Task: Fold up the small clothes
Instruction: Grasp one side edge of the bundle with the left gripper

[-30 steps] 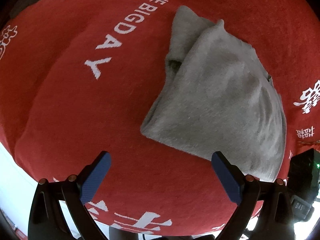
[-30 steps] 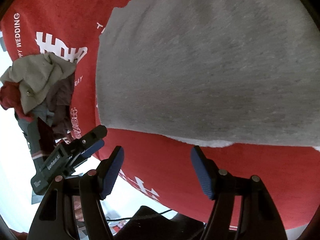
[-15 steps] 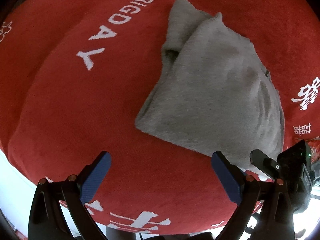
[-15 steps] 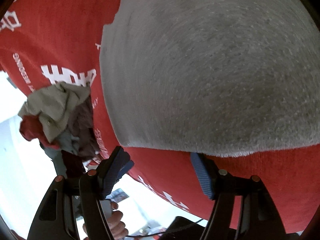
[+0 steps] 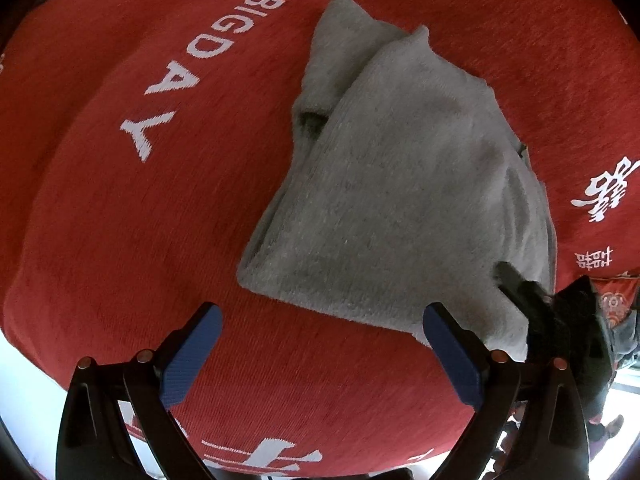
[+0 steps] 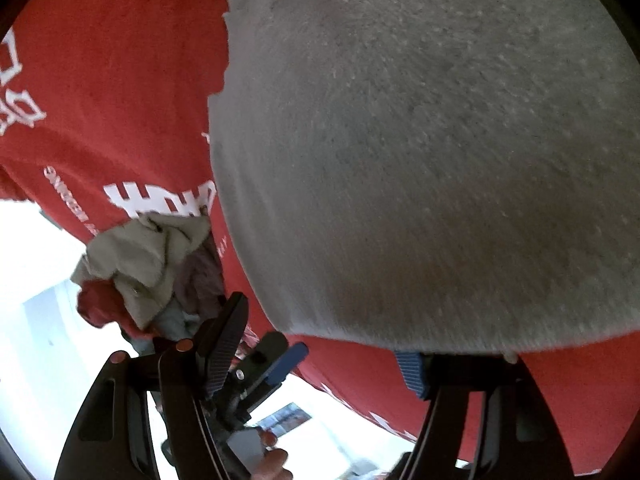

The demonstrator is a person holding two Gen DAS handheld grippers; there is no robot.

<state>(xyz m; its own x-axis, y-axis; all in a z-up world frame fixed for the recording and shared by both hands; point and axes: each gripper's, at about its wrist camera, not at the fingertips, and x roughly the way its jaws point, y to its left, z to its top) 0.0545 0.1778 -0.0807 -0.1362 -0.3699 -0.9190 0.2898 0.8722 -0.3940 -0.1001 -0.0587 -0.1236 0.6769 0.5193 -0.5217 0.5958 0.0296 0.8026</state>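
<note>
Down on the red cloth (image 5: 120, 240) with the white lettering is where your grey garment (image 5: 400, 200) sits, folded into a rough wedge, its near hem running just past the tips of your left gripper (image 5: 320, 356). Your left gripper hangs above bare red fabric with its blue pads spread wide and nothing between them, so you're not touching the garment with that one.

Your right gripper (image 6: 316, 356) is right up against the near edge of the garment (image 6: 420, 160). One blue pad is tucked under the fuzzy hem and the other stands off to the side over the table edge. The jaws have just been closing in a bit, but there's a clear gap and the pads aren't pinching the fabric. From the left wrist view you can see one of its dark fingers (image 5: 516, 288) lying on the garment's near right corner.

Off to the side there's a heap of other clothes (image 6: 148, 268), beige, red and dark pieces all jumbled together.
</note>
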